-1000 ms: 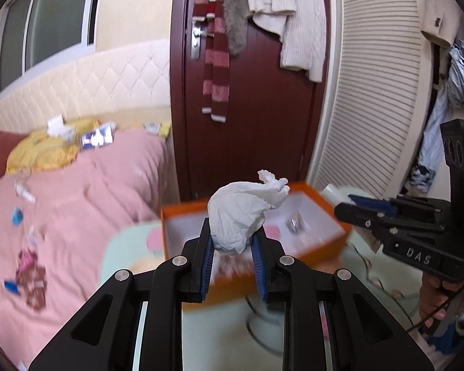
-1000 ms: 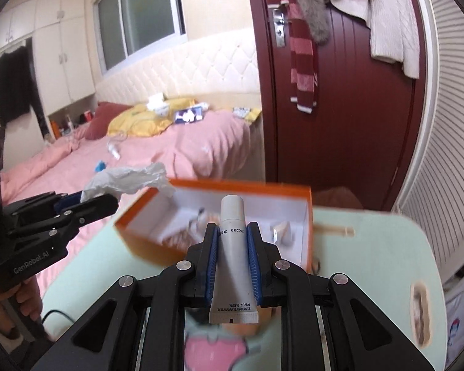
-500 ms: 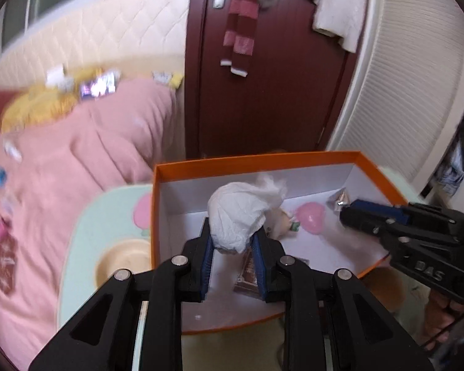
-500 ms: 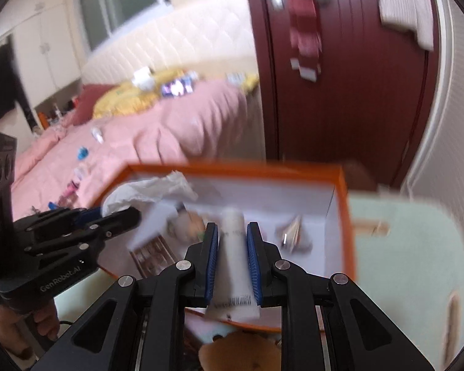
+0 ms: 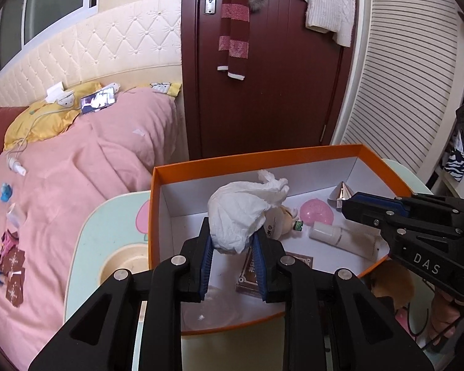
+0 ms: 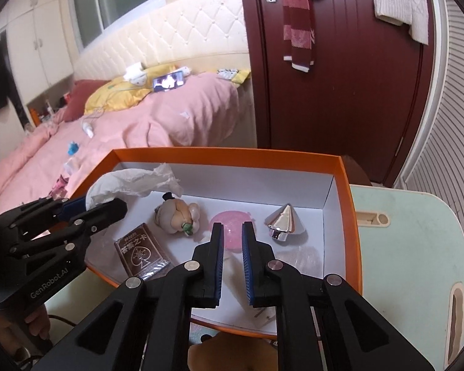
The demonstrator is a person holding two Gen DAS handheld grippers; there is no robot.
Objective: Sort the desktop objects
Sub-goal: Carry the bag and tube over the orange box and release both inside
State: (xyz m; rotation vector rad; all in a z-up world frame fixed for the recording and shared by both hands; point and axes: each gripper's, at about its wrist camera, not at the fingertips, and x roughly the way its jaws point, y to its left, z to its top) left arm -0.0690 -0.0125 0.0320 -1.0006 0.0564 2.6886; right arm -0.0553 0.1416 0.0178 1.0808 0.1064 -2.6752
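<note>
Left gripper (image 5: 232, 236) clamped on crumpled tissue (image 5: 241, 207) over orange box (image 5: 253, 158); right gripper (image 6: 232, 227) at 3 o'clock, jaws closed, empty.

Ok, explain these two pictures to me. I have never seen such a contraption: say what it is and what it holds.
There is no robot: a person holds two black pincers, each with a camera looking along its fingers. One picture is from the left gripper, shut on a crumpled tissue. The other is from the right gripper, jaws nearly together. Both hang over an orange box on a pale green table. Inside lie a small doll, a card deck, a pink disc, a silver cone and a white tube beneath the right gripper; whether that is gripped is unclear.
</note>
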